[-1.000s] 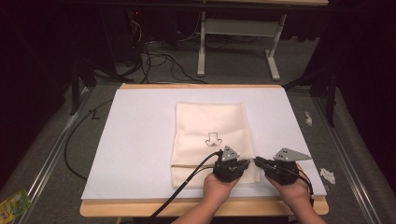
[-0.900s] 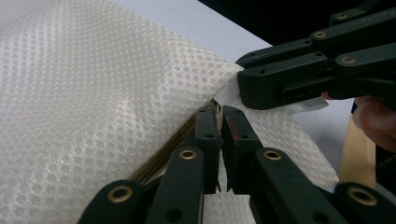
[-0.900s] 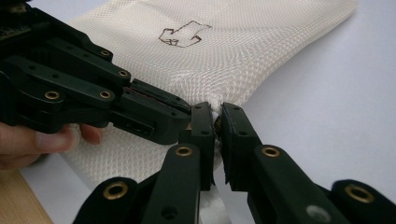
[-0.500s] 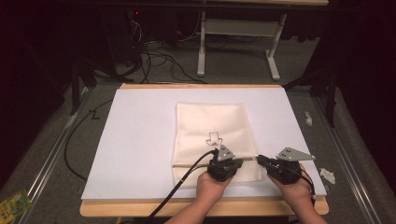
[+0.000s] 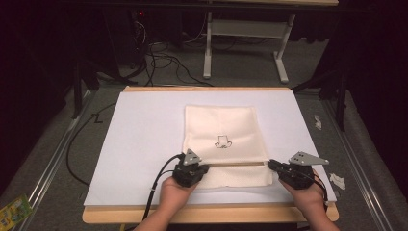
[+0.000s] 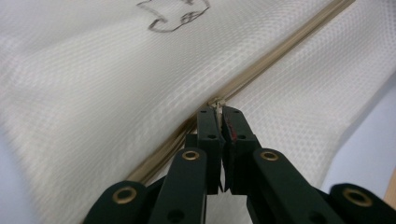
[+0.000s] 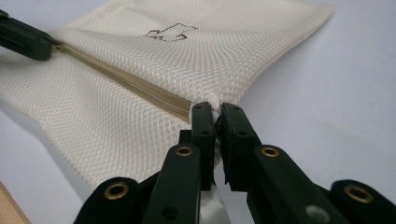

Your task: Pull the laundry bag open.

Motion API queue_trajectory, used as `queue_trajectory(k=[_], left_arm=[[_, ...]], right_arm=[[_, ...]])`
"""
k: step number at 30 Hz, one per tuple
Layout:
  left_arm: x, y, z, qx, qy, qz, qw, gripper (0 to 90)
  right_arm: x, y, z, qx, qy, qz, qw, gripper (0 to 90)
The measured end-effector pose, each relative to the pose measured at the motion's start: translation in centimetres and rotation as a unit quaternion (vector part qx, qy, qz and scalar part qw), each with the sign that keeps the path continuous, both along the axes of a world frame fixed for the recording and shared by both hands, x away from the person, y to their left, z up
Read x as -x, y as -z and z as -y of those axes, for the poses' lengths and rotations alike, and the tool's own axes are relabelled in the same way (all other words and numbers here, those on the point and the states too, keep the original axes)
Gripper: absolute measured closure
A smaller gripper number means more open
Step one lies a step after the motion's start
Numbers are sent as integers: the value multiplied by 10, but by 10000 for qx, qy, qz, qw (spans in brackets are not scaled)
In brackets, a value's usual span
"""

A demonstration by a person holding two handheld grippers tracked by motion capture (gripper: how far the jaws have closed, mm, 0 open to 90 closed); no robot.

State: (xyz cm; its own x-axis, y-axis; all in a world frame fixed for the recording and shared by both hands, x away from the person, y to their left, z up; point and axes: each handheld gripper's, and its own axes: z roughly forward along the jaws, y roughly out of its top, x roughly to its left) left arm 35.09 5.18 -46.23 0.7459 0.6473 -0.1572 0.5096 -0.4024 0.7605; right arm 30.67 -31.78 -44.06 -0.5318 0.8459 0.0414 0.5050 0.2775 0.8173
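A cream mesh bag (image 5: 222, 144) lies flat on the white sheet (image 5: 139, 139) covering the tabletop (image 5: 207, 214), roughly centre and toward the near edge. A small dark outline drawing (image 5: 222, 141) is printed on its middle. A tan zipper (image 5: 240, 163) runs across the bag near its near end, parallel to the tabletop's front edge.

Left tongs (image 5: 194, 165), held in the person's left hand (image 5: 175, 190), sit at the bag's near left part, on the zipper line. In the left gripper view the left tongs (image 6: 219, 114) have jaws pressed together, pinching a small light piece at the zipper, likely the pull; it is too small to be sure. The zipper (image 6: 261, 65) runs away up-right from the tips, with mesh (image 6: 93, 93) on both sides.

Right tongs (image 5: 272, 165), in the right hand (image 5: 308, 192), meet the bag's right edge at the zipper's end. In the right gripper view the right tongs (image 7: 217, 114) are clamped on the bunched fabric edge at that zipper end; the zipper (image 7: 126, 79) leads off up-left to the other gripper's dark tip at the frame's left edge.

A black cable (image 5: 159, 180) trails from the left tongs toward the front edge. Behind the tabletop are a grey floor, loose cables (image 5: 163, 60) and a white table frame (image 5: 245, 38). Small white scraps (image 5: 337, 180) lie on the floor at right, and a green packet (image 5: 12, 211) at bottom left.
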Motion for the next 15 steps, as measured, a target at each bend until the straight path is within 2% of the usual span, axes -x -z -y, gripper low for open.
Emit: queue_trajectory(k=[1,2,3,4,5,7,8,9,10,11,12,13,14,15], left_arm=[[1,0,-8,41,-16,-28,10000,873],[1,1,-14,180,-23,-76,9998,873],[2,2,-19,133,-124,-46,9998,873],[2,5,-27,246,-151,-127,9995,873],[1,8,-34,369,-256,-285,9986,874],[-5,9,-52,448,-527,-472,9965,874],[-8,7,-62,489,-722,-472,9951,874],[-11,5,-74,627,-845,-491,9932,874],[-13,5,-83,929,-785,-649,9905,874],[-13,6,-84,980,-755,-725,9897,874],[-11,5,-80,789,-712,-658,9922,874],[-11,5,-80,789,-712,-658,9922,874],[-9,6,-73,541,-639,-618,9946,874],[-9,6,-73,541,-639,-618,9946,874]], right_arm=[[0,0,-1,20,-25,15,10000,859],[0,0,-2,13,-42,2,10000,858],[-1,0,-3,-43,-111,-35,9999,859],[0,0,-6,91,-38,-3,10000,859],[0,0,-6,122,-50,6,9999,860],[-1,1,-2,108,59,-30,9999,860],[-2,1,1,65,111,-35,9999,860],[-3,1,5,82,223,-19,9997,860],[-3,1,11,10,296,-41,9996,859],[-5,1,16,-185,215,-91,9996,858],[-5,2,17,-195,208,-110,9995,858],[-3,3,13,8,220,-61,9997,858],[-3,5,11,176,230,-34,9996,857],[-3,5,11,176,230,-34,9996,857]])
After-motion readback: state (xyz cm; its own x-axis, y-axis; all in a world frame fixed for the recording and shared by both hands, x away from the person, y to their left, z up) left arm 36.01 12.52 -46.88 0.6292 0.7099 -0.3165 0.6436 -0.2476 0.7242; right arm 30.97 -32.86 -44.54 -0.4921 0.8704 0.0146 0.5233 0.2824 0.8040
